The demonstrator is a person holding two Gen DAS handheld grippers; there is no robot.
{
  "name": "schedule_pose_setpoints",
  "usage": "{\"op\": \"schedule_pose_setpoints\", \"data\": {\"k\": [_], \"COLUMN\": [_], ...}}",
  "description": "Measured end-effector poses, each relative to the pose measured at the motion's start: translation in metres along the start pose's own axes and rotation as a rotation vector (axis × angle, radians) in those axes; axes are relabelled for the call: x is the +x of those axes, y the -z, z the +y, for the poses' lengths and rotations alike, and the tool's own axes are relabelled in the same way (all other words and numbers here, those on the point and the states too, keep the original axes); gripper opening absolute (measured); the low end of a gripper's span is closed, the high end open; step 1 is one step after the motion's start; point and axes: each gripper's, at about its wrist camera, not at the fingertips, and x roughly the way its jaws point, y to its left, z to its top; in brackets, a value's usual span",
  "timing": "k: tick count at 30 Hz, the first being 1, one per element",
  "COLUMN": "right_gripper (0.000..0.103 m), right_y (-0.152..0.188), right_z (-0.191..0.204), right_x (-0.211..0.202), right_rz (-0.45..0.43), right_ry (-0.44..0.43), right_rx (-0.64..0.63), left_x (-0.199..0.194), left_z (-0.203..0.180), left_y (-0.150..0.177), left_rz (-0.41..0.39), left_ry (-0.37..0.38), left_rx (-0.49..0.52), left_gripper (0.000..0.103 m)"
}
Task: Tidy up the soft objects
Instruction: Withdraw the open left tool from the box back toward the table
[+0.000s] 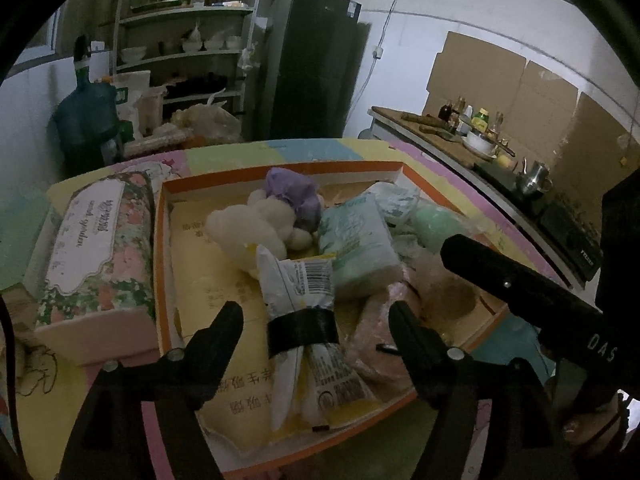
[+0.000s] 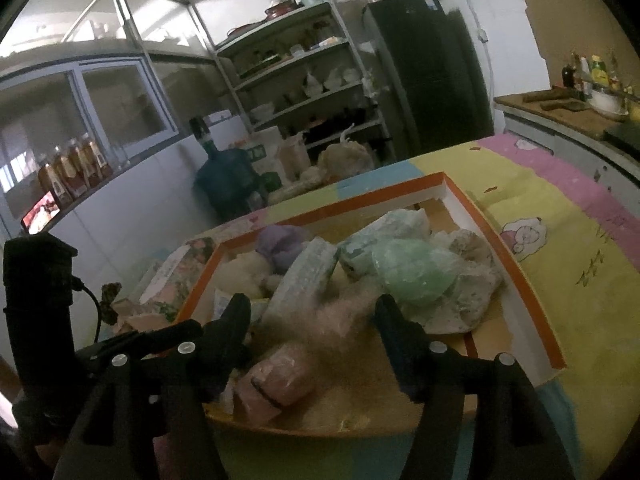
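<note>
An orange-rimmed cardboard box (image 1: pixel 160 248) on the table holds soft things: a white plush (image 1: pixel 256 224), a purple plush (image 1: pixel 292 192), a pale green tissue pack (image 1: pixel 360 248), a green ball in plastic (image 2: pixel 416 272) and a pink fluffy toy (image 2: pixel 320 332). A white packet bound with black tape (image 1: pixel 300 320) lies in the box between the fingers of my open left gripper (image 1: pixel 316 320), untouched. My right gripper (image 2: pixel 312 316) is open around the pink fluffy toy, fingers apart from it.
A floral tissue box (image 1: pixel 96 248) lies left of the cardboard box. The table has a pastel cartoon cloth (image 2: pixel 560 248). Behind are a shelf rack (image 1: pixel 188 40), a dark fridge (image 1: pixel 312 68), a blue water jug (image 1: pixel 88 116) and a counter with bottles (image 1: pixel 472 128).
</note>
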Motion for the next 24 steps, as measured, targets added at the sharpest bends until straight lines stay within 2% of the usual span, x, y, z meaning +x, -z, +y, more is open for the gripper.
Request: {"op": "schedule_pose_setpoints", "data": {"k": [8, 24], "right_gripper": [0.068, 0.068], "right_y": [-0.001, 0.002], "right_z": [0.005, 0.020], "right_x": [-0.009, -0.033], "right_rz": [-0.016, -0.046], "right_ry": [0.001, -0.004], "right_rx": [-0.009, -0.035], "left_x": [-0.014, -0.042], "left_z": [-0.001, -0.003], "left_y": [0.001, 0.008], "left_rz": [-0.032, -0.083], "left_ry": [-0.011, -0.023], "left_rx": [0.001, 0.000], "left_gripper": [0.081, 0.081]}}
